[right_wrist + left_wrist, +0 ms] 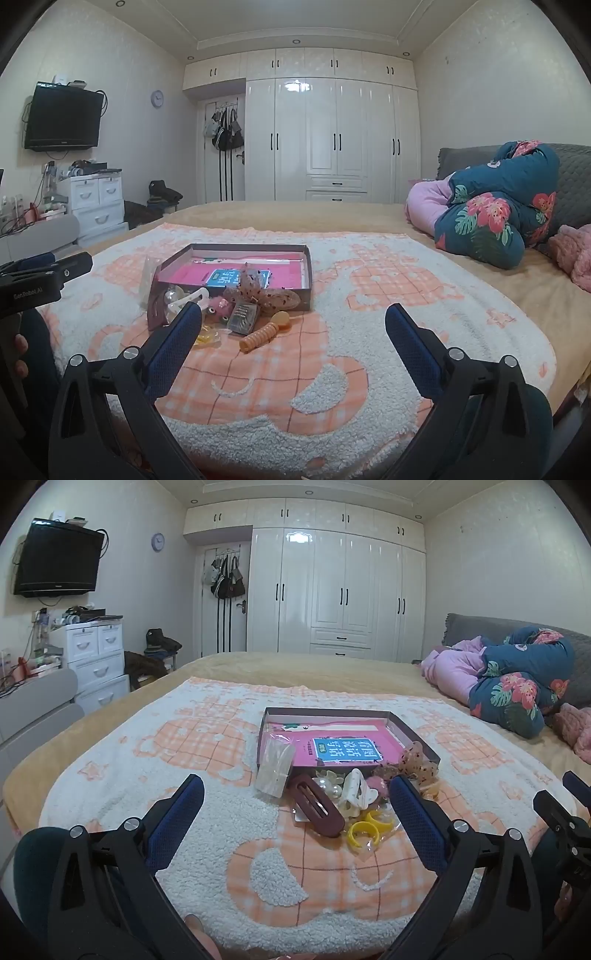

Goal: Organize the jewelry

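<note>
Jewelry and hair accessories lie heaped at the near edge of a shallow cardboard box (325, 713), on an orange-and-white fleece blanket (258, 867) spread over a bed (295, 664)
- Box: open, pink-lined, holding a blue-labelled card (341, 751)
- Maroon oblong hair clip (316, 806): at the front of the heap, just beside a white claw clip (354, 794) and pearl beads (327, 790)
- Yellow rings (365, 830): in a clear packet, nearest the camera
- Clear plastic bag (275, 771): leaning over the box's left corner
- Speckled pink bow (258, 291): draped against the box's front wall
- Orange spiral hair tie (260, 334): on the blanket, just in front of the heap, touching an orange round piece (281, 319)
- Left gripper (297, 805): fingers spread wide, grasping nothing, heap between them
- Right gripper (293, 328): fingers spread wide, grasping nothing, heap at its left finger
- Floral quilt (491, 221): bundled at the headboard
</note>
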`<state>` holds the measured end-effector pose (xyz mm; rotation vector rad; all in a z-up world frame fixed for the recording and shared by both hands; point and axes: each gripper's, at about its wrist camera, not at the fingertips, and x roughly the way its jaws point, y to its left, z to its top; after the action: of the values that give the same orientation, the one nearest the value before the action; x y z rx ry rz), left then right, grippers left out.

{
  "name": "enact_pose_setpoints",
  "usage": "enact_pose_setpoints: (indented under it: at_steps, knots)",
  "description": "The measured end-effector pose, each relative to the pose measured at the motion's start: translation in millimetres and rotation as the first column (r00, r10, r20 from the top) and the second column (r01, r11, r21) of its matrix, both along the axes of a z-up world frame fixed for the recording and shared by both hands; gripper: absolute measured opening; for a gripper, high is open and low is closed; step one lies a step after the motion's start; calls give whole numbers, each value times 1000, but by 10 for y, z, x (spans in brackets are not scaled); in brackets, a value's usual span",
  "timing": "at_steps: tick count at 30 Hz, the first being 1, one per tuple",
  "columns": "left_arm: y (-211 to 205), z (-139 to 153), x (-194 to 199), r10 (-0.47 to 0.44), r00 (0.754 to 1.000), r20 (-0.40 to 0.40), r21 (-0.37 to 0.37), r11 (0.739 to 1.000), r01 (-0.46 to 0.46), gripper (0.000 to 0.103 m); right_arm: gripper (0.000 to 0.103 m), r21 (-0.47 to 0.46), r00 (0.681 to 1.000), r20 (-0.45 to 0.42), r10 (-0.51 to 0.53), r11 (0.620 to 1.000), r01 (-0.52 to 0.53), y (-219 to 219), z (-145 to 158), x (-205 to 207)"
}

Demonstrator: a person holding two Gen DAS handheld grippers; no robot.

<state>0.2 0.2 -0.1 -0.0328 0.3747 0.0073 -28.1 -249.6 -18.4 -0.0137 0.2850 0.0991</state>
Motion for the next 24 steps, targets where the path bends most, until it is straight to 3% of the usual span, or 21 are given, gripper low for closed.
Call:
enact_pose_setpoints:
  at_steps: [24]
  knots:
    - [8, 51, -1, 0, 1000, 8, -8, 1000, 0, 92, 97, 0, 1000, 3, 2, 1000, -2, -2, -14, 1]
